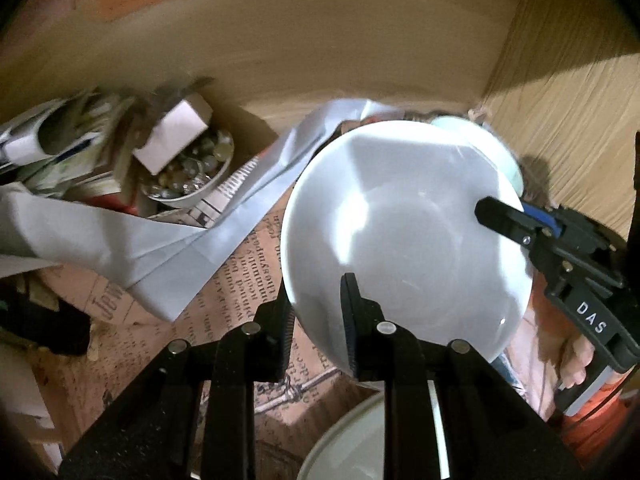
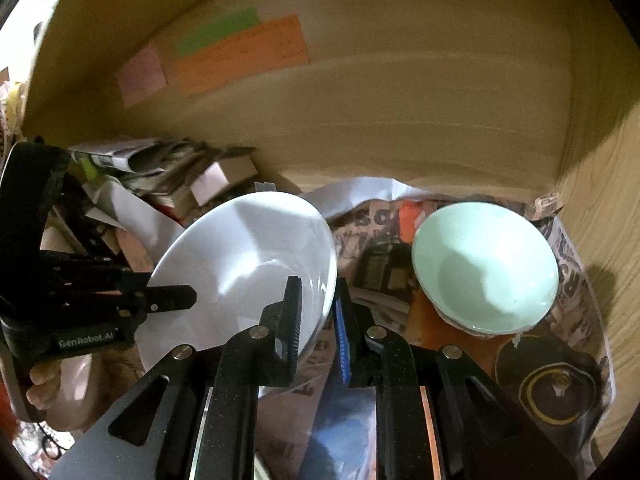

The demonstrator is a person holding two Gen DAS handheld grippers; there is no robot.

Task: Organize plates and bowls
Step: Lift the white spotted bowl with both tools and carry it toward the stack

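Left gripper [image 1: 320,320] enters from 6 o'clock, pitched steeply down, its jaws clamped on the near rim of the white bowl [image 1: 404,232]. Right gripper [image 2: 318,320] also rises from 6 o'clock, angled down, jaws pinching the same bowl's rim at its 4 o'clock edge, one finger inside and one outside. The bowl hangs tilted between both tools, clear of the newspaper lining [image 1: 248,264] of the wooden cupboard. The mint-green bowl [image 2: 484,268] rests on the newspaper at 3 o'clock of the white one, well apart. Legible markings: "DAS" on the right gripper's body in the left view; "GenRobot.AI" on the left gripper's body in the right view. Newspaper print is too blurred to read.
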